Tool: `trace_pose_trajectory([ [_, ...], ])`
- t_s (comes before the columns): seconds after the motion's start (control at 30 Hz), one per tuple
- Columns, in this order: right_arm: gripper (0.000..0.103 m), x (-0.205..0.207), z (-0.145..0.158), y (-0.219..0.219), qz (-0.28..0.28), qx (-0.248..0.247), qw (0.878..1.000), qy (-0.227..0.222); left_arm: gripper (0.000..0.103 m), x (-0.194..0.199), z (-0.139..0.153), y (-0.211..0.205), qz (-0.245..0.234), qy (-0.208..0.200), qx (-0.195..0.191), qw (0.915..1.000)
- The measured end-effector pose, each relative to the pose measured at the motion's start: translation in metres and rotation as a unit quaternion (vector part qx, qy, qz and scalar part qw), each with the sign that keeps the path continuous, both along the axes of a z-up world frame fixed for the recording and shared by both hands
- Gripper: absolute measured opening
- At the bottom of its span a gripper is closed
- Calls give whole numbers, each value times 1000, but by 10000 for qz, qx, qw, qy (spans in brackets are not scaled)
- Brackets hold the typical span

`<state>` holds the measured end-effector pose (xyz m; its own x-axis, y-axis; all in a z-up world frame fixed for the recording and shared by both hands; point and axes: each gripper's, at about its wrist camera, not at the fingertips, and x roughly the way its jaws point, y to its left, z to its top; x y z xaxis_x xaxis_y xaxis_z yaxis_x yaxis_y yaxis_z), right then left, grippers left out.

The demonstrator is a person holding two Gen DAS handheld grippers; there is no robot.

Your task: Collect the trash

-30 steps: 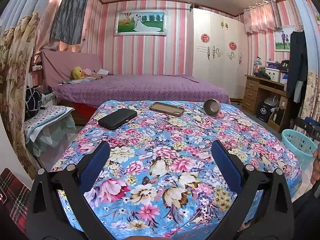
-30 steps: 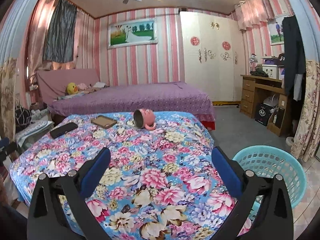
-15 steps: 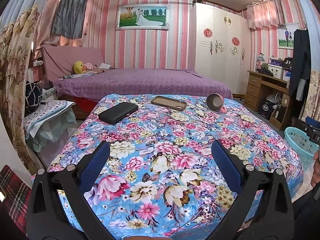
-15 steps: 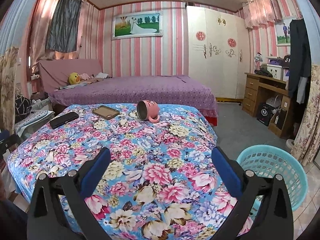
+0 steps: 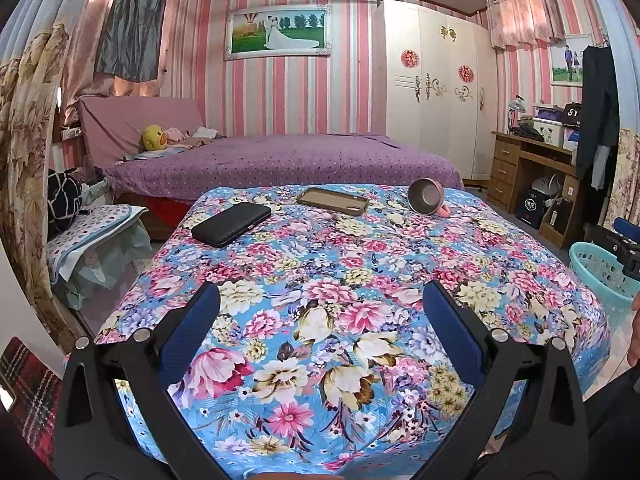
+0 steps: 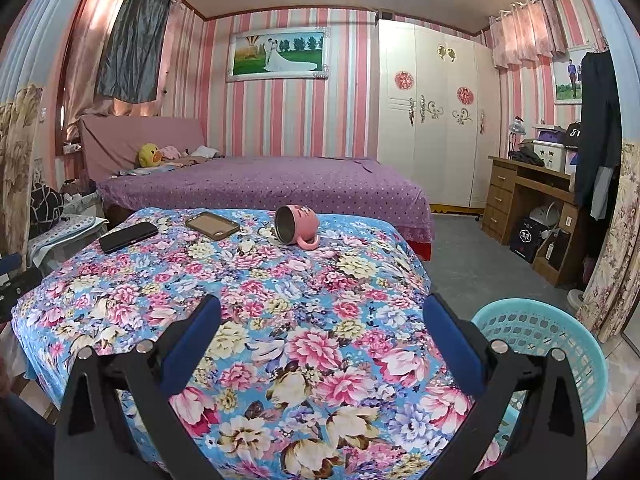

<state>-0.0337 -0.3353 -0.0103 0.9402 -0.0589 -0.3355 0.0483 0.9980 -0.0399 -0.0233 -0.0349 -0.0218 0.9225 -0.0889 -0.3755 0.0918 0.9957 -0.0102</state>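
A table under a floral cloth (image 5: 340, 280) holds three things at its far side: a black case (image 5: 231, 224), a brown phone case (image 5: 333, 201) and a pink mug (image 5: 426, 197) on its side. They show in the right wrist view too: black case (image 6: 128, 236), brown case (image 6: 212, 225), mug (image 6: 297, 225). A turquoise basket (image 6: 560, 344) stands on the floor right of the table, also in the left wrist view (image 5: 600, 268). My left gripper (image 5: 320, 316) and right gripper (image 6: 320, 320) are open and empty above the table's near edge.
A purple bed (image 5: 280, 160) lies behind the table. A wooden desk (image 6: 532, 204) with clutter stands at the right wall beside a white wardrobe (image 6: 432, 120). A padded stool (image 5: 88, 232) stands left of the table. Grey floor (image 6: 472, 256) lies between table and desk.
Both views have tilted down and drawn back a little, so the table and its three things sit lower and farther in frame. Both grippers stay open. Nothing on the table has moved.
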Motion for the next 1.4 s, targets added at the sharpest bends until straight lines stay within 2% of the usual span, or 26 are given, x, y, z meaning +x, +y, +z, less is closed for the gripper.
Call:
trace_pose_trajectory([
  [1.4, 98, 0, 0, 1, -5, -15, 10000, 33, 98, -2, 0, 4, 75, 17, -94, 9999],
])
